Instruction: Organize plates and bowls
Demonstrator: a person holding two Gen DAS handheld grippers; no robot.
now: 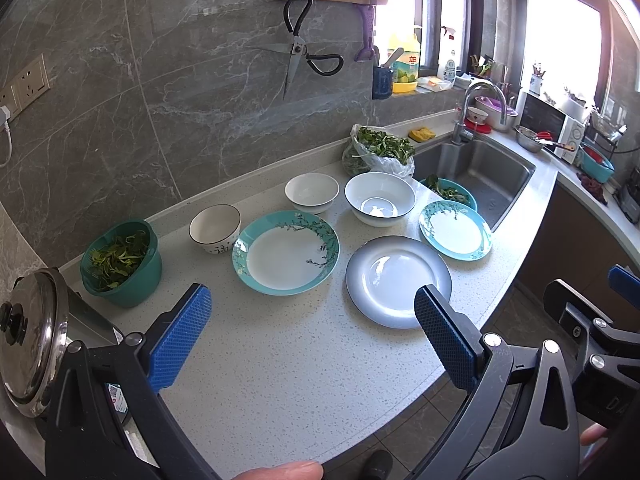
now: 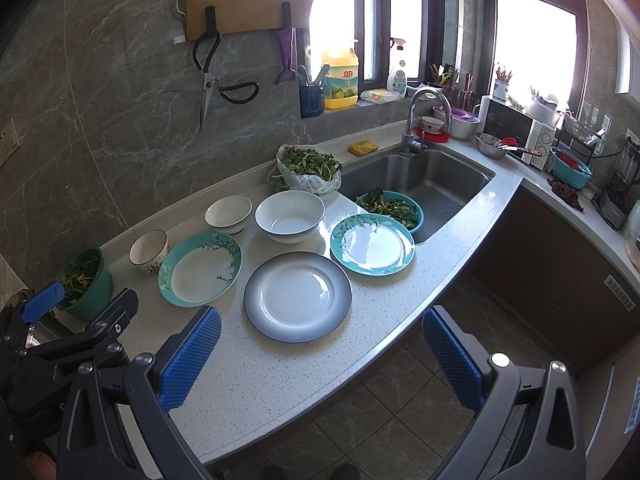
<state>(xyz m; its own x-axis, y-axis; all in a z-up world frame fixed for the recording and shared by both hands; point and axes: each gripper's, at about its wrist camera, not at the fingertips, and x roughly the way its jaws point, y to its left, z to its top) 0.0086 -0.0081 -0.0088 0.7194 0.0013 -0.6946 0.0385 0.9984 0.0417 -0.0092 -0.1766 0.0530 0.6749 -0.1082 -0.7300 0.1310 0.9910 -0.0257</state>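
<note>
The left gripper (image 1: 312,316) hangs above the speckled white surface (image 1: 280,368) with its blue-padded fingers spread wide and nothing between them; the right gripper (image 2: 320,344) is likewise spread and empty, its right finger out past the surface's front edge over the floor tiles.

Taking the grey-rimmed plate (image 2: 298,296) as the landmark — it lies flat nearest both grippers, close to the front edge — the dishes fan out behind it. To its left lies a teal floral plate (image 2: 200,268), just beside it but apart. Behind and to the right lies a second teal floral plate (image 2: 372,245), its far rim reaching the edge of the steel sink (image 2: 440,176). Directly behind the grey-rimmed plate stands a large white bowl (image 2: 289,216), upright and empty, and left of that a smaller white bowl (image 2: 228,213). Further left, behind the first teal plate, stands a small bowl with a dark rim and painted characters (image 2: 148,250).

Well to the left of the grey-rimmed plate sits a green basket of leafy greens (image 1: 121,264), with a steel pot lid (image 1: 30,340) beside it — the lid tilted toward the left camera. Behind the large bowl lies a plastic bag of greens (image 2: 306,170), and a teal colander of greens (image 2: 394,208) rests in the sink.
</note>
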